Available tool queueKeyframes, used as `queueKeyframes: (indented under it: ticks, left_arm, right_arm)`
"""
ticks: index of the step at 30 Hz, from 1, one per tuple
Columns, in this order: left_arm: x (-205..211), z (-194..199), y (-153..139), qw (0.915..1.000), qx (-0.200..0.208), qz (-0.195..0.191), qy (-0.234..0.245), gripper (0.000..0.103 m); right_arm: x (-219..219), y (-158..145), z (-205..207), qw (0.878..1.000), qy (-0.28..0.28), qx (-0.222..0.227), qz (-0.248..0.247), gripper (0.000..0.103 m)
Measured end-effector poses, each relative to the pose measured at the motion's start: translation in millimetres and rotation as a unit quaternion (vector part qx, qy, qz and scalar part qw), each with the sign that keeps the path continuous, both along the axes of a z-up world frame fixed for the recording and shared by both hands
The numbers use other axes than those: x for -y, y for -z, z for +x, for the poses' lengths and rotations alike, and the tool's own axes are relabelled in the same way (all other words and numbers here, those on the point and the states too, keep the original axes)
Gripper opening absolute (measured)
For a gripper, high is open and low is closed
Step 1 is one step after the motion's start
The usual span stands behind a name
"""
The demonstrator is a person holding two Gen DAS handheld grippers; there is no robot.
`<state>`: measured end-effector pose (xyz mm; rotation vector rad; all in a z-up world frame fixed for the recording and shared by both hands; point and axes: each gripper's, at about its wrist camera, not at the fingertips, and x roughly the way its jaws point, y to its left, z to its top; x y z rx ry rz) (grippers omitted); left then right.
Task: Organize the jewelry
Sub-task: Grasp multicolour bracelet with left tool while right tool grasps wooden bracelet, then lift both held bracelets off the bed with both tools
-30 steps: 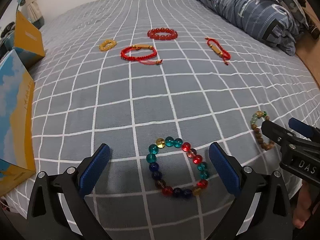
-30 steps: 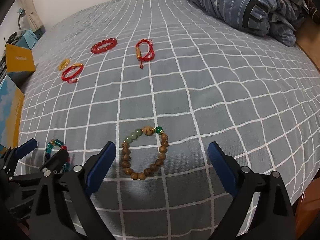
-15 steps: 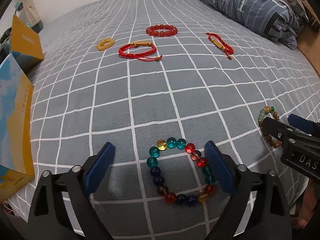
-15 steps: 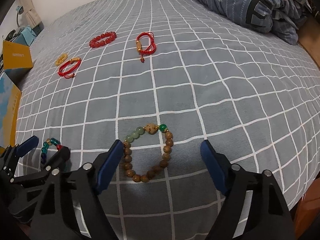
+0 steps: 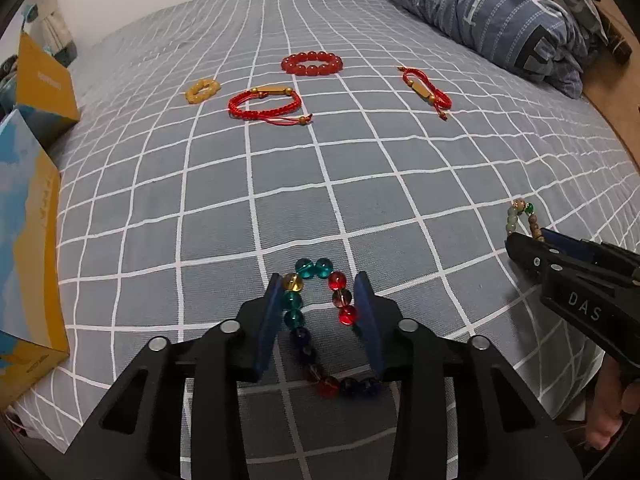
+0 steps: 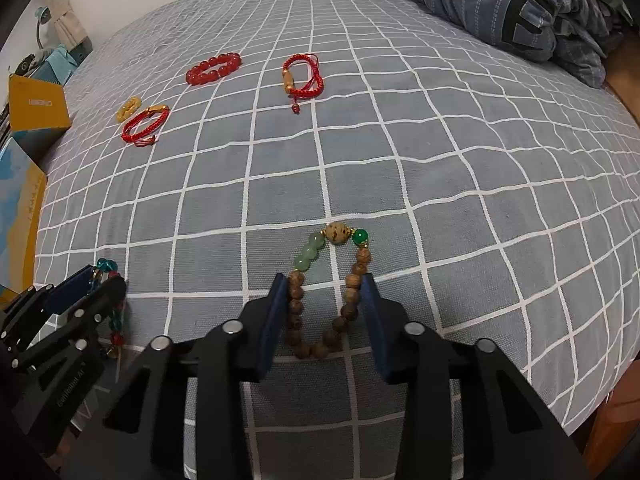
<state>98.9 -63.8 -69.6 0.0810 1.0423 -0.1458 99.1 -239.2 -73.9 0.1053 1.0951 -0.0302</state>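
Nearest the left wrist camera, the left gripper (image 5: 318, 300) has its jaws closing around the multicoloured glass-bead bracelet (image 5: 320, 320), which lies on the grey checked bedspread (image 5: 360, 184). The blue pads press against both sides of the bead loop and squeeze it into a narrow oval.

Beside it, the right gripper (image 6: 324, 300) has its jaws closing on the wooden-bead bracelet (image 6: 332, 292) with its pale green and bright green beads. This loop also rests on the bedspread, pinched long and thin between the pads. A hand (image 5: 612, 408) shows at the lower right edge of the left view.

Farther up the bed lie a red cord bracelet (image 5: 266, 106), a small yellow bead ring (image 5: 203, 90) just beside it, a red bead bracelet (image 5: 312, 64) and a second red cord bracelet (image 5: 426, 90). Yellow-and-blue boxes (image 5: 28, 240) stand along the left edge, and a folded blue quilt (image 5: 500, 12) sits at the far right.
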Motion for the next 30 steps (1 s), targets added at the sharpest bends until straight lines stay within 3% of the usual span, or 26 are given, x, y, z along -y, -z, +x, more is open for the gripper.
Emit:
queueKeyframes:
  ticks: [6,8,11,30]
  left_arm:
    - [-2,1,-2,0.9999,-0.002,-0.010,-0.002,0.023]
    - [-3,0,-3,0.9999,-0.003,-0.015,0.000,0.015]
    - [-3,-1,-5,0.9998,-0.003,-0.019,0.002,0.010]
    - [-14,-8,-30,0.9985,0.016,-0.052,0.005,0.009]
  right_arm:
    - [-1,-2,-1,1.000,0.000,0.005,-0.001,0.014]
    - [-2,-3,-1,1.000,0.000,0.007,-0.002,0.011]
    - [0,-6,-2,1.000,0.005,0.011,0.003,0.008]
    - [0,-32,-13,0.998,0.006,0.056,0.007,0.008]
